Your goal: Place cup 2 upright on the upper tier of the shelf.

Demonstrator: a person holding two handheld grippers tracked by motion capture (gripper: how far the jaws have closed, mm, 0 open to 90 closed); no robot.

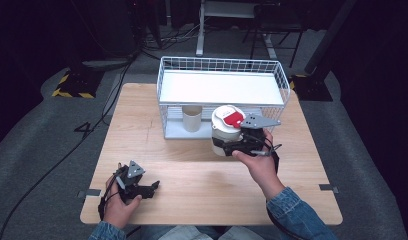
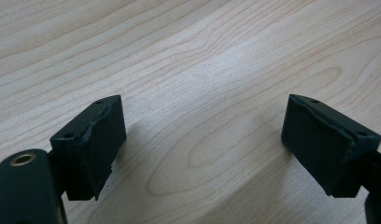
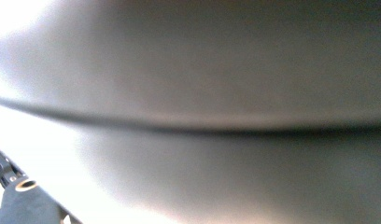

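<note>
A white tub (image 1: 225, 131) with a white lid and a red label is held off the wooden table (image 1: 192, 175), just in front of the white wire rack (image 1: 222, 67). My right gripper (image 1: 226, 145) is shut on the tub's side from the near right, with the hand behind it. In the right gripper view the tub's blurred grey wall (image 3: 202, 70) sits right against the camera. My left gripper (image 1: 153, 188) rests on the table at the near left. Its jaws stand wide open over bare wood, with nothing between them (image 2: 200, 149).
A beige paper cup (image 1: 192, 118) stands in the rack's lower level, left of the tub. The rack's top tray holds a flat white floor. Dark floor, cables and stands surround the table.
</note>
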